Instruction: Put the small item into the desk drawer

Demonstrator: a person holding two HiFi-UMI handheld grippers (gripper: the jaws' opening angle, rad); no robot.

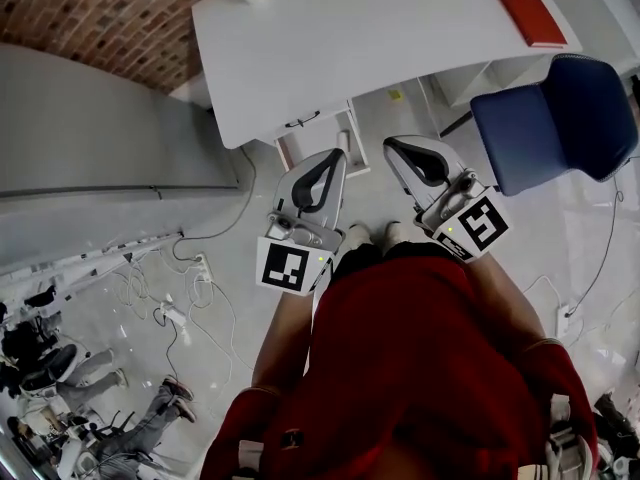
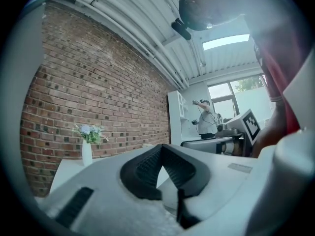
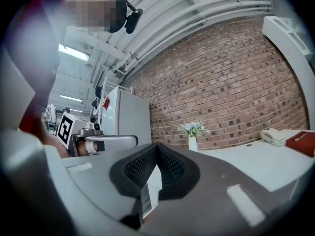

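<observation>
White surface (image 1: 400, 38) ahead, its drawer (image 1: 302, 120) looking shut; left tongs (image 1: 325, 173) and right tongs (image 1: 415, 158) both closed on nothing, small item not identifiable in any view; task unstarted, next: find and grip it.

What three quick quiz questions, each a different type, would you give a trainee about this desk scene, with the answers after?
1. True or false: the left gripper is holding a small item.
2. What colour is the book lying on the desk? A blue, B red, C green.
3. What seat stands on the floor by the desk's right end?

Key: 1 false, its jaws are together with nothing between them. 2 B. 3 the blue chair.
</observation>
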